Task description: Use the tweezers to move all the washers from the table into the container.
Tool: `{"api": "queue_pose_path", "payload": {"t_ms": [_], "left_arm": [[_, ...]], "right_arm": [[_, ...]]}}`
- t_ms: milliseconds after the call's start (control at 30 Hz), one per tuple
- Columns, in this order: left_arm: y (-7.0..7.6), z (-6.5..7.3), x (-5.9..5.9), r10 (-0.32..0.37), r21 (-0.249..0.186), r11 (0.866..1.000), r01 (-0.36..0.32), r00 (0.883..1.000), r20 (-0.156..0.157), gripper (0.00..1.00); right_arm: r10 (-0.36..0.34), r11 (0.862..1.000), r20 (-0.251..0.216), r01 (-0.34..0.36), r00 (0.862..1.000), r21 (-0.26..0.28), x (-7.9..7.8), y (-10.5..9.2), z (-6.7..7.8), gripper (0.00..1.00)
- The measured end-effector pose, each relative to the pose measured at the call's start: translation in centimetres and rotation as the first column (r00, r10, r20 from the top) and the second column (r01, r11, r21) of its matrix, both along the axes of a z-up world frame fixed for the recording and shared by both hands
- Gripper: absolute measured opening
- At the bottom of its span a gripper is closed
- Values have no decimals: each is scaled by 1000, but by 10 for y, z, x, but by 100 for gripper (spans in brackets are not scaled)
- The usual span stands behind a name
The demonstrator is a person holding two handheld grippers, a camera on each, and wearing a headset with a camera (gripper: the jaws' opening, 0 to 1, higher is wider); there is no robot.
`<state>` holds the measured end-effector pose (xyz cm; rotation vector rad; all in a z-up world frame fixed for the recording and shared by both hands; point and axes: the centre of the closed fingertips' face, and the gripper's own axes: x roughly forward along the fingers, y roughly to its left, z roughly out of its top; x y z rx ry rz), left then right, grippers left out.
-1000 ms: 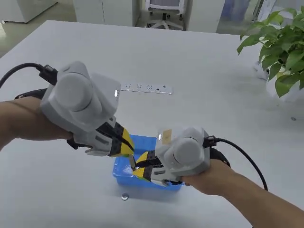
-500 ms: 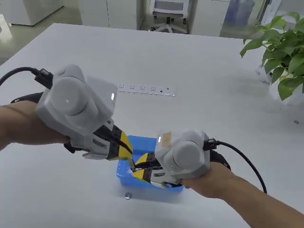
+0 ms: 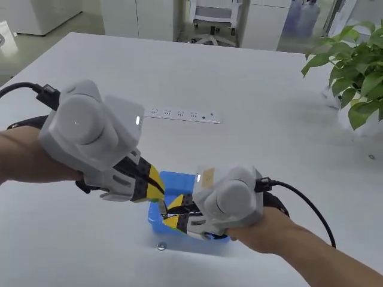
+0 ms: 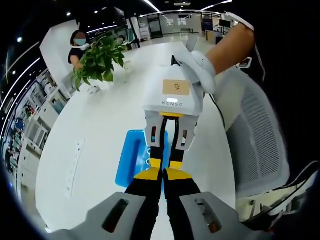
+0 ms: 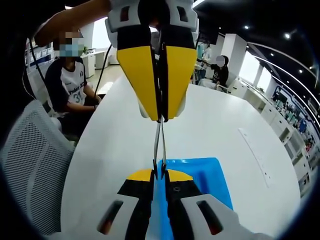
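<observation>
Left claw dipped toward blue container; both it, right claw clamp tweezers; label reads KENSC.

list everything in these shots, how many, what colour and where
table: 1, white, under everything
container: 1, blue, on the table below both grippers
washer: 1 seen, silvery, on the table just in front of the container
tweezers: 1, metal, spanning between the two grippers' jaws
power strip: 1, white, flat on the table beyond the container
plant: 1, green, far right
office chair: 1, pale, past the table's far edge
left gripper: 1, grey, yellow-black jaws, shut on tweezers
right gripper: 1, same colours, shut on tweezers
</observation>
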<state>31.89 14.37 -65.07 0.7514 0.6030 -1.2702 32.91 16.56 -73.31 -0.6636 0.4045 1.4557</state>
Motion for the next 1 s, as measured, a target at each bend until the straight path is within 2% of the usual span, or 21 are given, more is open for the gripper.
{"api": "queue_pose_path", "payload": {"t_ms": [167,500,1000], "left_arm": [[3,-1,-5,8,2,1000,-8,1000,-6,5],[7,-12,-14,20,11,1000,-20,999,-32,5],[6,-37,-19,15,27,1000,-13,996,-88,5]], "right_arm": [[10,1000,-4,-10,1000,1,-6,3,-1,10],[20,1000,-28,-21,999,-3,-16,5,-13,10],[21,1000,-65,-21,998,-12,-23,4,-36,10]]}}
